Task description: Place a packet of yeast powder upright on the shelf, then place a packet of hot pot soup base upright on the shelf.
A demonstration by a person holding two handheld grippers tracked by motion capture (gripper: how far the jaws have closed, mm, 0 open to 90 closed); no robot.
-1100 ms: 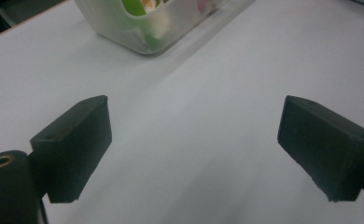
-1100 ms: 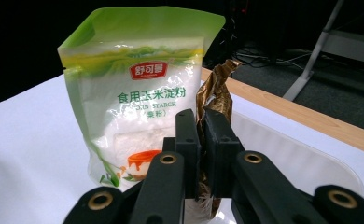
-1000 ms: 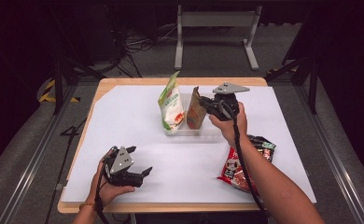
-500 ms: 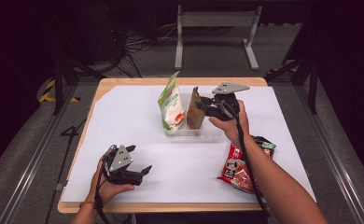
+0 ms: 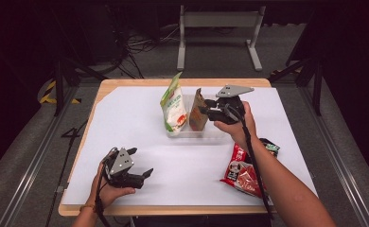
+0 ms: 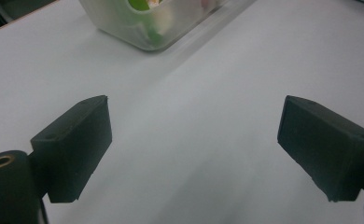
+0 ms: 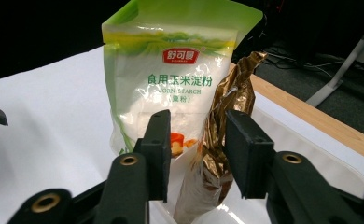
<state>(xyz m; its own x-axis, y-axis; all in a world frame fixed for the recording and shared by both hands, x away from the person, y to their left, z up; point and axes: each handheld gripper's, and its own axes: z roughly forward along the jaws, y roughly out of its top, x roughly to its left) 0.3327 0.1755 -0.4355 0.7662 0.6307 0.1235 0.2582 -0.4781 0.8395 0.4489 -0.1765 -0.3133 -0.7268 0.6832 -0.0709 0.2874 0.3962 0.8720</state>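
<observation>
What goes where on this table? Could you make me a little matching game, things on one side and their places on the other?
Things:
1. green and white pouch
2. brown foil bag
3. red packet
4. left gripper

Places:
A. lying flat near the front edge, beside the person's right forearm
B. standing at the left end of the clear tray
C. standing in the tray, between the right gripper's open fingers
D. low over bare white table

Pairs: 1-B, 2-C, 3-A, 4-D
</observation>
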